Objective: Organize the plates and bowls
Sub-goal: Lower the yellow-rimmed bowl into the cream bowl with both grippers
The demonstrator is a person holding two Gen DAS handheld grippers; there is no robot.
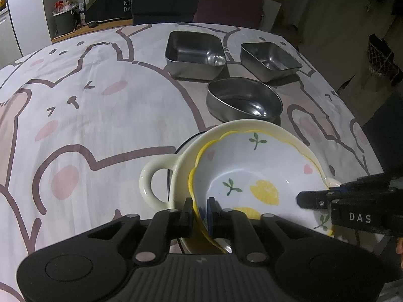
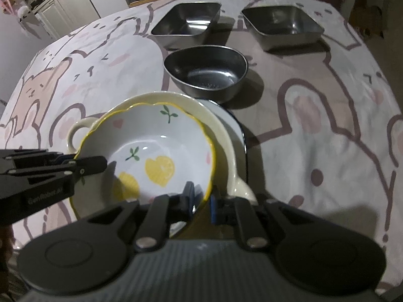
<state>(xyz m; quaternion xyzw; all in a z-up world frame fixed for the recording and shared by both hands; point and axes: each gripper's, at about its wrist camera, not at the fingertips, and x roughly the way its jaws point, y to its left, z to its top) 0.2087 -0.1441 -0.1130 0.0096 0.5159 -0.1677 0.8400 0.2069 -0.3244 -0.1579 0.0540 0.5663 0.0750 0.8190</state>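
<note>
Lemon-print bowl (image 1: 252,176) nested inside cream handled bowl (image 1: 161,176) on cartoon tablecloth (image 1: 88,113), rim pinched on opposite sides by left gripper (image 1: 199,211) and right gripper (image 2: 201,196), both clenched; three steel bowls (image 1: 243,99) behind

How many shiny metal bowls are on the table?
3. Two square ones sit side by side at the far end, one on the left and one on the right. A rounder one sits nearer, just behind the lemon bowl.
</note>
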